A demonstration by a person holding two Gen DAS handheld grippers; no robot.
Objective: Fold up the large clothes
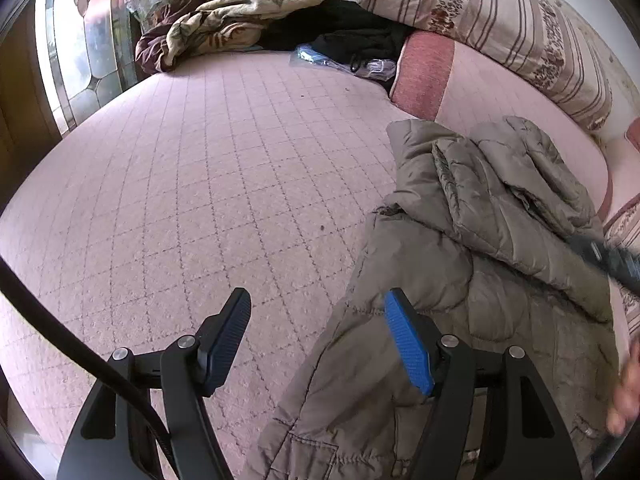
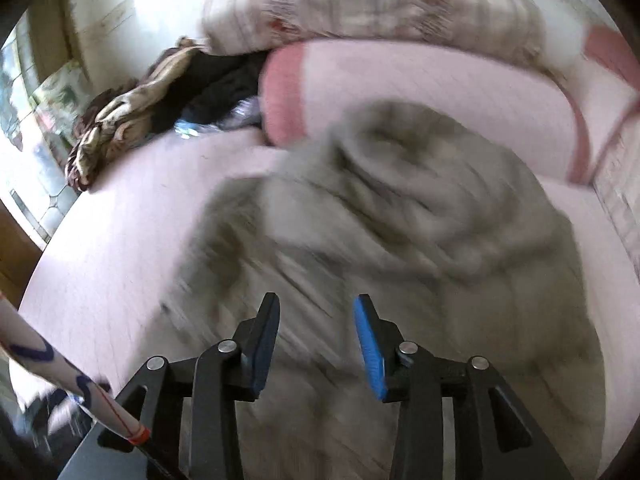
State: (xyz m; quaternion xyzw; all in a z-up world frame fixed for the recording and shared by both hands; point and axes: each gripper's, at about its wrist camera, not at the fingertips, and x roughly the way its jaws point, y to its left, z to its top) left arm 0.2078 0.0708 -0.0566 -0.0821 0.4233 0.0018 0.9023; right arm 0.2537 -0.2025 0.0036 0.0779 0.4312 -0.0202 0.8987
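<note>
Two claws are out in front of us, and both are spread wide with nothing pinched in them. Our left claw (image 1: 318, 336) hangs low over the pink bed cover (image 1: 192, 184). Its right finger sits over the edge of the big grey-green puffy coat (image 1: 472, 248), and its left finger is over bare cover. Our right claw (image 2: 316, 344) hangs over the coat (image 2: 392, 232) too, pointing at its middle, but that view is smeary, so we cannot tell if it touches the cloth.

The coat lies in a bumpy heap on the right side of the bed, near the pink pillow (image 1: 424, 76). It is not flat, and we think no neat fold is made yet.

What could go wrong? We think the coat is thick and slippery, so a small pinch may slide off. If we pinch only the top layer, the rest may stay in a lump and the fold will come out crooked. If our left claw closes where it is, it may grab the bed cover along with the coat and drag it. The smeary right view makes us think that hand is going fast, so it could miss the edge it wants. A black cable (image 1: 72, 332) hangs by our left claw and could snag.
</note>
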